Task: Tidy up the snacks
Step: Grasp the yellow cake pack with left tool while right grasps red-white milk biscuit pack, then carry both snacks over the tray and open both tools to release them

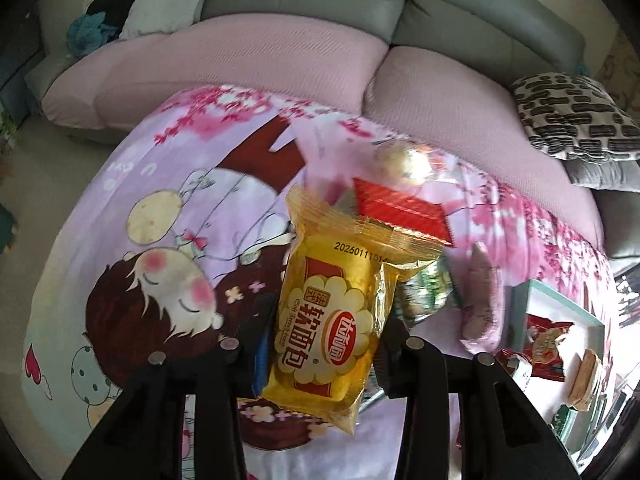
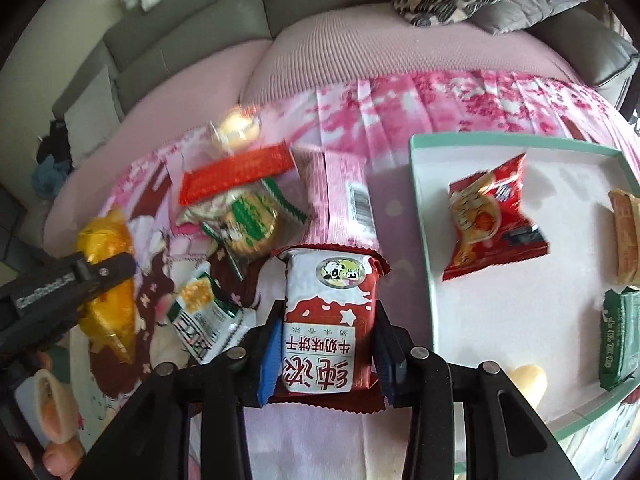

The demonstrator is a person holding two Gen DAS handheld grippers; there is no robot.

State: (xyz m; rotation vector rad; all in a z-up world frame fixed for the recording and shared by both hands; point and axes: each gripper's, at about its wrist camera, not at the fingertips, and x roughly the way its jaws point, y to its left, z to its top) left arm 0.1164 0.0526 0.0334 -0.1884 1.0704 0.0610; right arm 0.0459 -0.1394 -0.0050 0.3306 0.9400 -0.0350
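Snacks are lying in a pile at your left, the tray sitting at your right.

You are holding the bread pack (image 1: 332,320) in your left gripper (image 1: 324,344) above the cloth (image 1: 168,168), before the wafer pack (image 1: 400,208). Your right gripper (image 2: 326,344) is gripping the biscuit pack (image 2: 328,320), just left of the tray (image 2: 428,240), where the chip bag (image 2: 492,216) is lying. The sofa (image 2: 320,40) is sitting behind.

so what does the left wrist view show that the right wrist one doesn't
Left only: the printed front of the yellow soft bread packet, shut in the left tool.

Right only: the milk biscuit packet clamped in the right tool, and the green packet in the tray.

Both: the teal-rimmed tray and the red chip bag in it.
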